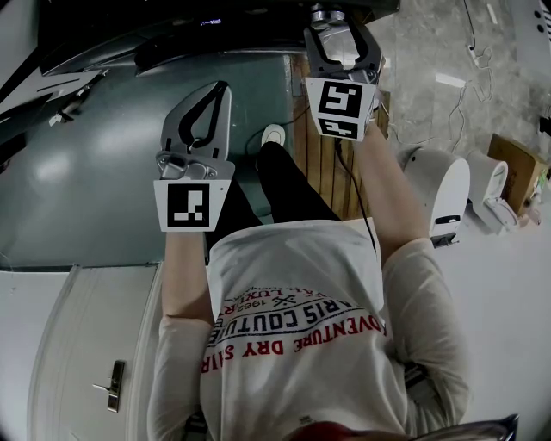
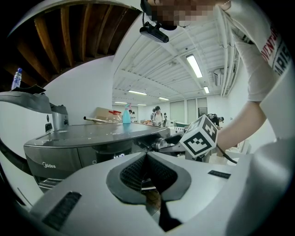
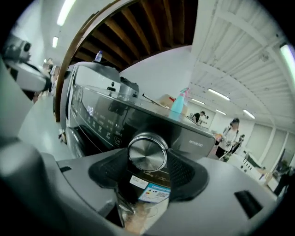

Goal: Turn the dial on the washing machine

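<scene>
Your shirt [image 1: 297, 284] fills the near edge of the head view. Beyond it is the washing machine [image 1: 112, 155]: your left gripper [image 1: 217, 93] hangs over its top with jaws pressed together on nothing, and your right gripper [image 1: 337, 26] has its jaws clasped round the dial [image 3: 147, 154] on the front panel. The grip is made, but I see no mark on the round dial, so this fits both a turn about to start and one just finished.

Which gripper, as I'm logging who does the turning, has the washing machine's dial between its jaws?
The right gripper: its jaws flank the silver dial, seemingly touching both sides. The left gripper has its jaws together with nothing between them.
</scene>
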`<state>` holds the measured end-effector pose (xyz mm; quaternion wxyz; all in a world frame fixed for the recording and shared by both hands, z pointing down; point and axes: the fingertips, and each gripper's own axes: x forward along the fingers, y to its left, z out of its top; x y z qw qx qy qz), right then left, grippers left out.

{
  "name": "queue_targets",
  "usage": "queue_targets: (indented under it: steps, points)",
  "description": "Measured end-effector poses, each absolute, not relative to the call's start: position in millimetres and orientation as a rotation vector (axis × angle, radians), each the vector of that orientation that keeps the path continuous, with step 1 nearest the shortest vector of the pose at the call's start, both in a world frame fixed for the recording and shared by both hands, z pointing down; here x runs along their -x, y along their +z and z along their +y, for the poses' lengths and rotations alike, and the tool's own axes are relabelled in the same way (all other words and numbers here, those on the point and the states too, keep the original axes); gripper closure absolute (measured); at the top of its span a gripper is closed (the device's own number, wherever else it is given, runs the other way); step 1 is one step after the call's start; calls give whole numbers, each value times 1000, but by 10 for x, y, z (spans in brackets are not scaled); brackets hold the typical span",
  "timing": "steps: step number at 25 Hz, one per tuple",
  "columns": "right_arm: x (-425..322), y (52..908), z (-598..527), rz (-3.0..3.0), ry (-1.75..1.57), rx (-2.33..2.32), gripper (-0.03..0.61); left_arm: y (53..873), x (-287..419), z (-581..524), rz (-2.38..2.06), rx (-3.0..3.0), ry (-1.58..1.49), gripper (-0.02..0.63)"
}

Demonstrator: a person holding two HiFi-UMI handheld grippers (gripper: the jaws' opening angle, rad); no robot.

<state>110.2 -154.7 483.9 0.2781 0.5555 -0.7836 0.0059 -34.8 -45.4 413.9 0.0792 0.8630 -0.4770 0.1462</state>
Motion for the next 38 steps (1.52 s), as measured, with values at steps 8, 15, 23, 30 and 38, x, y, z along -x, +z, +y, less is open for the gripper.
queue_targets:
  steps: [8,15,23,30,38]
  points:
    - [-1097,4813,-1558,-2129,56,-1528,293,4148,370,-459,-1430,-2586,439,597]
    - [-1072,4831,-1462,-2063,-192,-1413,272,4120,353,-484,-1419,-2609,434,597]
    - [-1072,4848,-1523,-1922,-420,-1311,273,4146,353,-475,-1400,-2603,453,597]
    - [-1069,4860,-1515,-1905,-380,-1349,296,4156,362,-471,-1400,-2604,447,597]
    - [-1081,4841,-1531,-2001,-158,-1460,301,4160,415,-478,-1406,-2604,453,597]
